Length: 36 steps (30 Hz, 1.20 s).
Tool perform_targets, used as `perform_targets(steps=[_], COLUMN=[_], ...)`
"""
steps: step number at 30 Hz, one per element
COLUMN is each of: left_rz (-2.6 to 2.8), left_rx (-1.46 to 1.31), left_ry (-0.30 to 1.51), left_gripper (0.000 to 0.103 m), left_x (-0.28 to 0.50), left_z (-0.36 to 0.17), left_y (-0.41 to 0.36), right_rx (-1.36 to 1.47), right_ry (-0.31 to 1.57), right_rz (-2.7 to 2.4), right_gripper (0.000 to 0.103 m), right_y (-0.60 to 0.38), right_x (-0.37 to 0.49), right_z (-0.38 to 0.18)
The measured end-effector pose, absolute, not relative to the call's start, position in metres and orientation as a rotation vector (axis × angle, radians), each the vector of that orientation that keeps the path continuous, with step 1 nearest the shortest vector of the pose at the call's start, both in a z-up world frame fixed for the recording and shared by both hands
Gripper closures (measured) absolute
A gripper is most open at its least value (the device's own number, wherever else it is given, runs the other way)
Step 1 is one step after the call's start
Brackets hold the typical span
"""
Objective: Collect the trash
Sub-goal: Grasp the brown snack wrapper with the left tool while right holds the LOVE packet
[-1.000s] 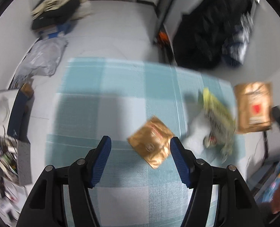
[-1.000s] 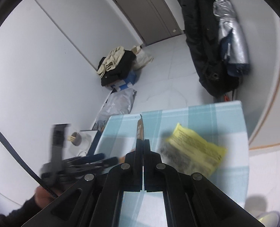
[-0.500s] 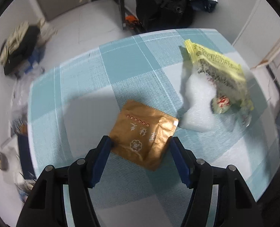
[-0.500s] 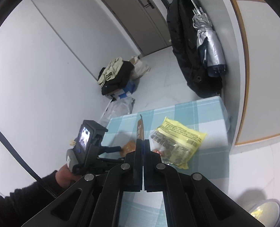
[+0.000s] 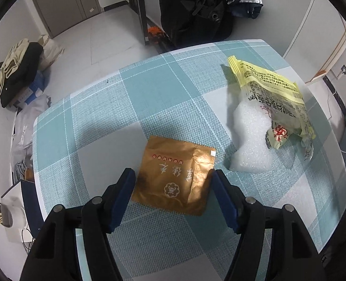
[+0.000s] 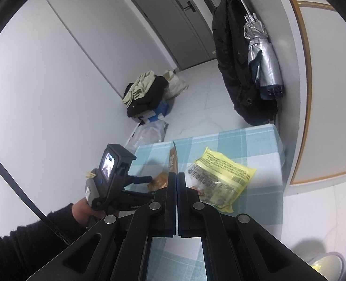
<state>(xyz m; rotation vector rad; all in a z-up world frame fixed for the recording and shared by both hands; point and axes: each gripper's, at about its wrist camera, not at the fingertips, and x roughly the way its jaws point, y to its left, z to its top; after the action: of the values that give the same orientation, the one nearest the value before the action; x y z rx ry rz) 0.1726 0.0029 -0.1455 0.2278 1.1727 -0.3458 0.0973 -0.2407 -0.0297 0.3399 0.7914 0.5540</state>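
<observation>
Left gripper (image 5: 171,182): jaws spread wide, straddling the gold packet (image 5: 176,174), which lies flat on the checked tablecloth (image 5: 149,89). Right gripper (image 6: 177,180): jaws clamped on a brown wrapper (image 6: 173,159), held edge-on above the tablecloth. Right of the gold packet: bubble wrap (image 5: 250,138), partly under the yellow bag (image 5: 275,98)

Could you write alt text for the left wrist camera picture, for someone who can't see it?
An open left claw straddles a flat gold packet on a teal checked tablecloth. To the right lie white bubble wrap and a yellow wrapper.
</observation>
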Motion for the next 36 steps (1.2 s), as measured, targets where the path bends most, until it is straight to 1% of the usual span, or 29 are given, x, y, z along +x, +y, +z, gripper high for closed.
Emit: perform_targets(steps=[3,4,9,19,22,29,36], left_rz=[-0.361,-0.374,-0.386,-0.395,-0.389,-0.38,-0.373], left_rx=[0.231,0.234,0.215,0.052,-0.041,-0.061,-0.058], left_ry=[1.173,1.173,1.178,1.2,1.212,1.196,1.114], left_gripper=[0.052,0.059,0.075,0.077,0.077,0.087,0.098], left_x=[0.17,0.168,0.165,0.169,0.171,0.169,0.16], left_z=[-0.145,-0.143,-0.141,-0.141,-0.142,-0.136,-0.12], left_y=[0.0,-0.002,-0.002,0.012,0.02,0.023,0.033], right_rx=[0.342,0.343,0.335,0.337,0.332,0.333,0.312], right_ry=[0.79,0.791,0.788,0.787,0.788,0.793,0.787], right_rz=[0.548,0.546,0.54,0.526,0.521,0.513,0.511], right_gripper=[0.103,0.103,0.103,0.103,0.103,0.103,0.103], right_y=[-0.242,-0.242,-0.241,-0.241,-0.24,-0.235,-0.228], right_x=[0.098,0.098,0.098,0.099,0.101,0.104,0.101], right_z=[-0.029,-0.029,-0.029,-0.031,-0.032,-0.034,-0.035])
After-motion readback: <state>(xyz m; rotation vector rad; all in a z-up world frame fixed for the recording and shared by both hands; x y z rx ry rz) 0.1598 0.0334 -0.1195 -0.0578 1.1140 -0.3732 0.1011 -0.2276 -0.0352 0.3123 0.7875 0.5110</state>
